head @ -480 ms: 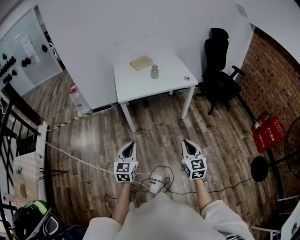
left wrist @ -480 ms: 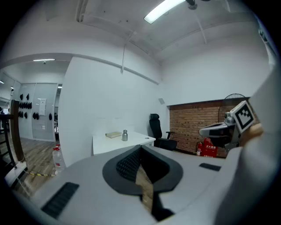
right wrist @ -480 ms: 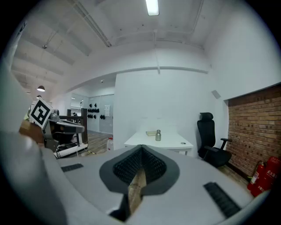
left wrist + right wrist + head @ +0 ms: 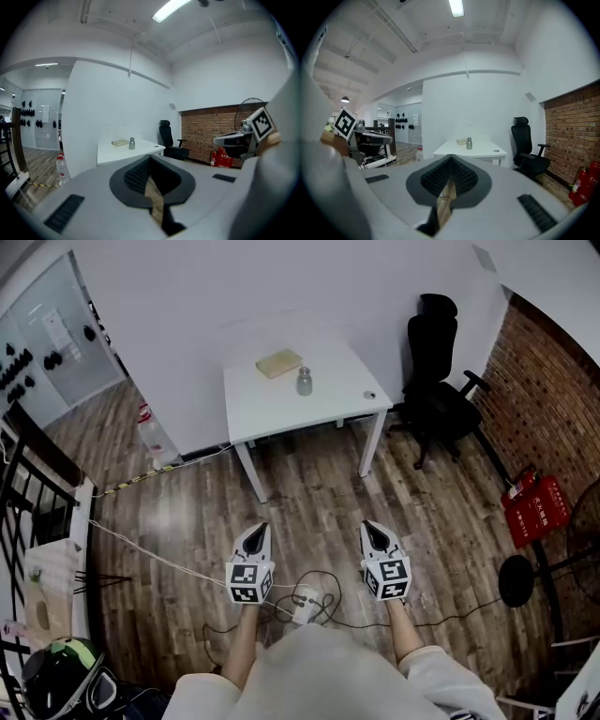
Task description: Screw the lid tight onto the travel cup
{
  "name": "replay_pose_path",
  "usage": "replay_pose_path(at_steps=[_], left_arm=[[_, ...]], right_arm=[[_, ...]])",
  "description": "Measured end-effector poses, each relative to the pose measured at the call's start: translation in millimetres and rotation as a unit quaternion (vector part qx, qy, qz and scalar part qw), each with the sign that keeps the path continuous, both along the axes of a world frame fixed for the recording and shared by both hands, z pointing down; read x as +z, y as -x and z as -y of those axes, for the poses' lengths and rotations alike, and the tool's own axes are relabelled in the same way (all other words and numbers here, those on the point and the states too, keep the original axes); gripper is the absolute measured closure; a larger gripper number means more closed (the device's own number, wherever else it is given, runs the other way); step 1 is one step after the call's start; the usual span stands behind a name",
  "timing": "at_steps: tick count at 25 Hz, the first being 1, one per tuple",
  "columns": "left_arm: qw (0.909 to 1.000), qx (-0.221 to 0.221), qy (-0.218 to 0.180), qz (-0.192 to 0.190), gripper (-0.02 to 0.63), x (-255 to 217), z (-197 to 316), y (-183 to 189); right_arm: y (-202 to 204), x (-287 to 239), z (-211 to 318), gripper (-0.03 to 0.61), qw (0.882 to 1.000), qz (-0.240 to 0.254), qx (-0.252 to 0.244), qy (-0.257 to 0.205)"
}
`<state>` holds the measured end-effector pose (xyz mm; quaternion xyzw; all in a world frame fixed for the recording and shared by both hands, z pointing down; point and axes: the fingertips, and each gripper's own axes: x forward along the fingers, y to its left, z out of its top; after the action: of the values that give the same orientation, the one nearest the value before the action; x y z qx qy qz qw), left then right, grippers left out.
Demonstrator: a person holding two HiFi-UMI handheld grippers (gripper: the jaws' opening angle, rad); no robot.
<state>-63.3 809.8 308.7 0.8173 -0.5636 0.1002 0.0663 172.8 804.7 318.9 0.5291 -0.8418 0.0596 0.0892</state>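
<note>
A white square table stands on the dark wood-plank floor, straight ahead of the left gripper and the right gripper and well apart from both. On its top a small grey metal travel cup stands upright, roughly in line with the gap between the two grippers. A flat tan rectangular block lies just beyond the cup, toward the left gripper's side. A small dark round disc lies near the table edge on the right gripper's side. On the floor between the grippers, nearer the person, lie a white plug block and looped black cables.

The grey travel cup stands upright on the white table, its small round lid lying apart.
</note>
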Motion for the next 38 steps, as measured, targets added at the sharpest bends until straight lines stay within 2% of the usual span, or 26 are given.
replay_pose_path(at_steps=[10,23,31,38], left_arm=[[0.9999,-0.006,0.005,0.009,0.606,4,6,-29],[0.9998,-0.004,0.012,0.011,0.606,18,55,-35],[0.9998,0.006,0.02,0.002,0.606,43,135,-31],[0.9991,0.023,0.035,-0.006,0.606,53,251,-18]], right_arm=[[-21,9,13,0.58,1.0,0.003,-0.016,0.007],[-18,26,58,0.58,0.999,-0.003,-0.033,0.018],[-18,44,130,0.58,0.999,-0.013,-0.021,0.024],[3,49,241,0.58,0.999,-0.018,-0.013,0.037]])
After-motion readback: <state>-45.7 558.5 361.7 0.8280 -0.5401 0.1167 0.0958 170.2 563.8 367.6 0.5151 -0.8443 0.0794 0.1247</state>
